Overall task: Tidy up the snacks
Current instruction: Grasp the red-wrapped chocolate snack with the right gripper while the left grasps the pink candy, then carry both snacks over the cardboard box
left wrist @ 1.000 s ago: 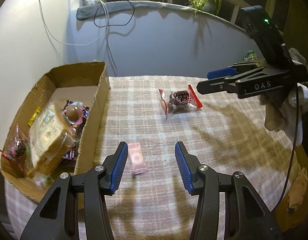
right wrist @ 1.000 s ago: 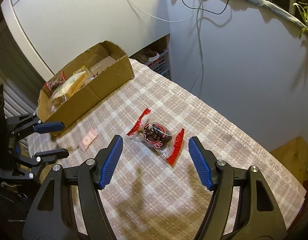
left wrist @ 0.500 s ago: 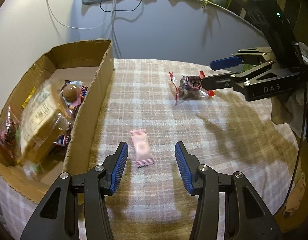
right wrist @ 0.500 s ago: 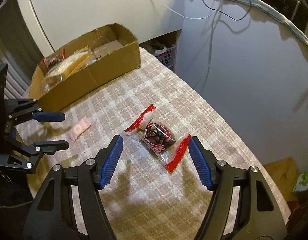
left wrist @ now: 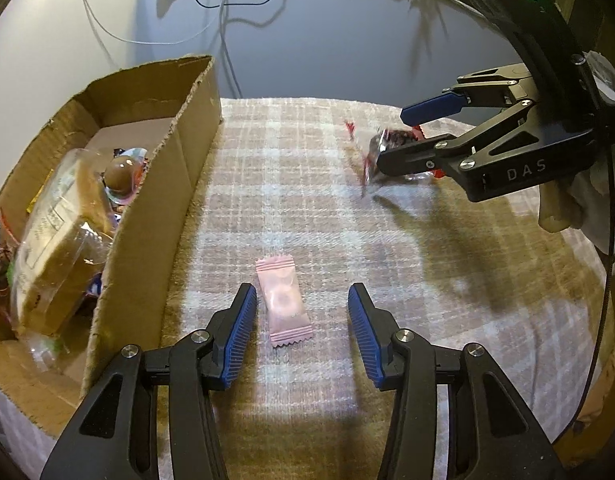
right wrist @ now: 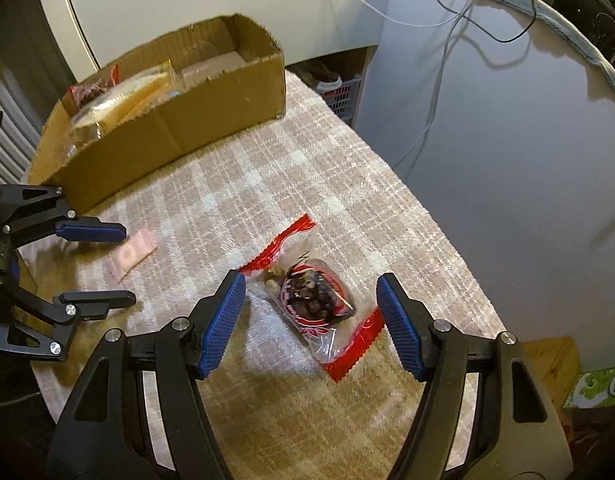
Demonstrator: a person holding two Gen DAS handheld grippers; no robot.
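A small pink sweet packet lies flat on the checked tablecloth between the blue pads of my left gripper. Those jaws are closing, but neither pad touches the packet. A clear packet with red ends and a dark snack inside lies between the fingers of my right gripper, which is open and clear of it on both sides. In the left wrist view the right gripper partly hides that packet. The right wrist view shows the left gripper over the pink packet.
An open cardboard box holding several wrapped snacks stands along the left of the table, also seen as the box at the back. The table edge curves close behind the red packet. Cables hang down the wall.
Both grippers have come down closer to the table. The pink packet now sits between the left fingers. The right gripper has rolled, so the red packet lies more centred between its fingers.
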